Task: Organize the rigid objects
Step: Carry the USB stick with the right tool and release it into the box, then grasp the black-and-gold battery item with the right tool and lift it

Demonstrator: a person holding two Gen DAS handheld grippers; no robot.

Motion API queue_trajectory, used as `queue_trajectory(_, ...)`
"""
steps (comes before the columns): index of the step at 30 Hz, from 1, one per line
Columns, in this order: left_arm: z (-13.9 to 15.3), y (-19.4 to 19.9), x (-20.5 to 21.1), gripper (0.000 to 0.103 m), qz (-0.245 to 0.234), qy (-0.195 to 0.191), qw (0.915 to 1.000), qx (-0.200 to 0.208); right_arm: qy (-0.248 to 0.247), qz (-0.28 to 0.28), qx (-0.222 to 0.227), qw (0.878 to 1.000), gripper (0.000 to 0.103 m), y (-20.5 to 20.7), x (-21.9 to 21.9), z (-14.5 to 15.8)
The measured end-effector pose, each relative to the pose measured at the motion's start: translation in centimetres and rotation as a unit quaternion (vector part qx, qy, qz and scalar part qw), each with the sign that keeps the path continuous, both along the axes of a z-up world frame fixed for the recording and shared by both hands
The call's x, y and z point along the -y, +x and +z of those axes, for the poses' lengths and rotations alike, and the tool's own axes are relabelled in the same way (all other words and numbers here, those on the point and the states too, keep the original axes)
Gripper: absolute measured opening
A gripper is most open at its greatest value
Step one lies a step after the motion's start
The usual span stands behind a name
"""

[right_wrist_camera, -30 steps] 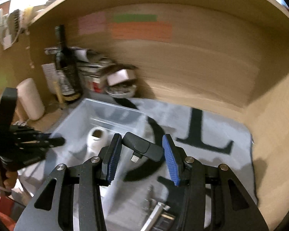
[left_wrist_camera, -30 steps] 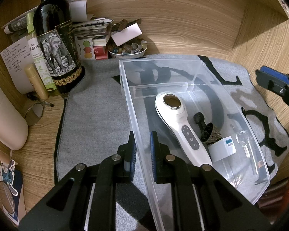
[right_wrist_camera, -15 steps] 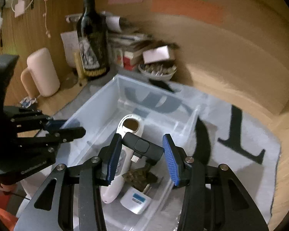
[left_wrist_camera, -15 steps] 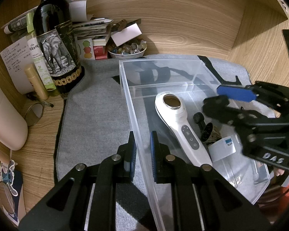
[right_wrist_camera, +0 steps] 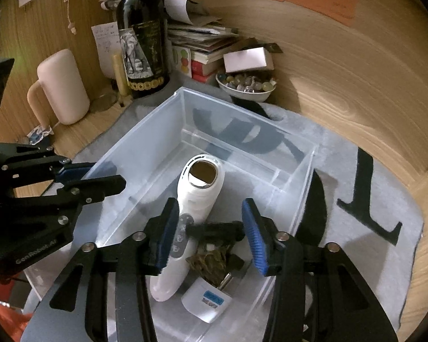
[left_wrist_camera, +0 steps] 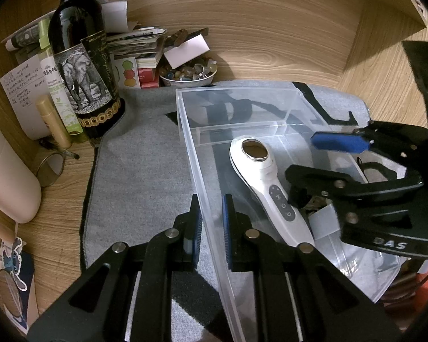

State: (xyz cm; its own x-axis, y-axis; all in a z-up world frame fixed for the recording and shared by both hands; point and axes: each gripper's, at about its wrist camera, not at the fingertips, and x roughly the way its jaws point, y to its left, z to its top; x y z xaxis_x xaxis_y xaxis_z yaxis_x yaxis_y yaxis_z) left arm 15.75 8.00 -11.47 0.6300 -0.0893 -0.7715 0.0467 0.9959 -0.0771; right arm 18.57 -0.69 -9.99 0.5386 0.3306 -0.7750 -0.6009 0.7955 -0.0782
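Note:
A clear plastic bin [left_wrist_camera: 236, 97] [right_wrist_camera: 145, 131] stands on a grey mat. In it lie a white handheld device [left_wrist_camera: 266, 188] [right_wrist_camera: 197, 199], a pine cone [right_wrist_camera: 211, 262] and a small white item with a blue label [right_wrist_camera: 207, 302]. My left gripper [left_wrist_camera: 212, 222] is shut on the bin's near-left wall; it shows at the left of the right wrist view [right_wrist_camera: 82, 176]. My right gripper [right_wrist_camera: 211, 233] is open over the bin. A black USB adapter [right_wrist_camera: 214, 232] lies between its pads, apart from them, by the pine cone. The right gripper shows in the left wrist view [left_wrist_camera: 322, 156].
A dark wine bottle [left_wrist_camera: 82, 68] [right_wrist_camera: 144, 42], a bowl of stones [left_wrist_camera: 188, 74] [right_wrist_camera: 246, 85], stacked books and papers [right_wrist_camera: 202, 42] and a pink mug [right_wrist_camera: 61, 88] stand along the wooden back wall. A wooden side wall [left_wrist_camera: 385, 65] rises on the right.
My right gripper moved left and down over the bin, then its jaws widened and let go of the black adapter, which now rests inside. My left gripper stayed put on the bin wall.

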Motion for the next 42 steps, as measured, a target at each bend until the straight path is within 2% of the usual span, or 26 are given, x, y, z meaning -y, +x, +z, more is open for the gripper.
queue_trajectory(2, 0.0, 0.0, 0.0, 0.012, 0.0, 0.001, 1.0, 0.0, 0.008, -0.004, 0.011, 1.0, 0.059, -0.3, 0.4, 0.6)
queue_trajectory(6, 0.1, 0.0, 0.0, 0.012, 0.0, 0.001, 1.0, 0.0, 0.02, -0.013, 0.033, 0.999, 0.069, -0.9, 1.2, 1.9)
queue_trajectory(8, 0.1, 0.0, 0.0, 0.012, 0.0, 0.001, 1.0, 0.0, 0.026, -0.021, 0.046, 0.998, 0.078, -1.3, 1.7, 2.6)
queue_trajectory(16, 0.1, 0.0, 0.0, 0.012, 0.002, 0.003, 1.0, 0.001, 0.04, -0.061, 0.089, 0.993, 0.083, -3.1, 4.9, 4.9)
queue_trajectory(21, 0.1, 0.0, -0.1, 0.012, 0.002, 0.003, 1.0, 0.002, 0.037, -0.101, 0.099, 0.989, 0.083, -4.1, 7.6, 5.0)
queue_trajectory(27, 0.1, 0.1, -0.2, 0.012, 0.001, 0.002, 1.0, 0.002, 0.025, -0.15, 0.077, 0.985, 0.083, -4.9, 10.9, 3.3)
queue_trajectory(36, 0.1, 0.1, -0.2, 0.012, -0.001, 0.003, 1.0, 0.002, 0.008, -0.226, 0.016, 0.974, 0.083, -5.6, 15.3, -2.1)
queue_trajectory(42, 0.1, 0.1, -0.1, 0.012, 0.0, 0.004, 1.0, 0.002, 0.006, -0.252, -0.016, 0.968, 0.083, -5.9, 16.5, -4.7)
